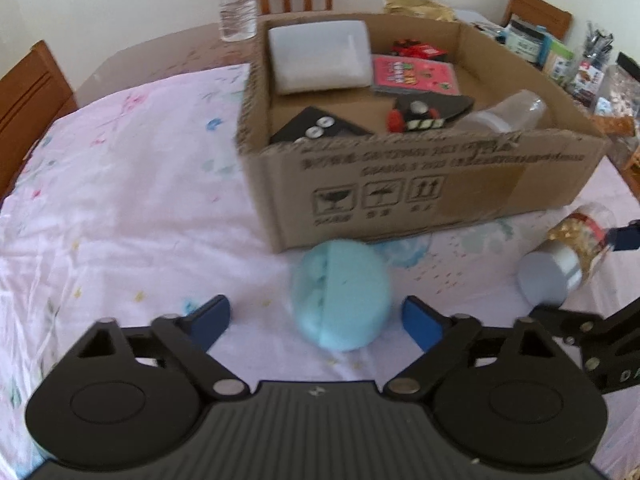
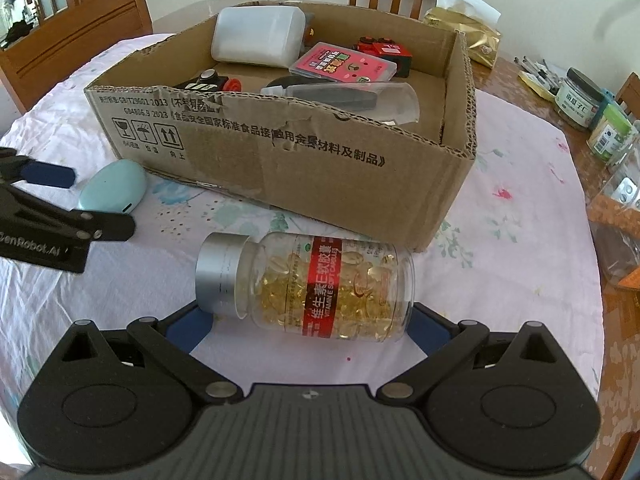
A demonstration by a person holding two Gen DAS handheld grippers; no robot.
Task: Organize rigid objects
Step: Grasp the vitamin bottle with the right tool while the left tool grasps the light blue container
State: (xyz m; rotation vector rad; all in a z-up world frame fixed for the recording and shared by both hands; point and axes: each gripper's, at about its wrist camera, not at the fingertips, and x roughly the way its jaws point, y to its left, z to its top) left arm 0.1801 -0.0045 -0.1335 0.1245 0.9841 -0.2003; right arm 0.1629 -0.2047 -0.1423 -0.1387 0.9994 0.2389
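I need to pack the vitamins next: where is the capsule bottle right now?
The vitamin E capsule bottle lies on its side on the tablecloth, just before the cardboard box, between the open right gripper fingers.

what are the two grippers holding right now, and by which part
Nothing is held. The left gripper is open around the light blue case, and the right gripper is open around the vitamin E capsule bottle, both lying on the tablecloth.
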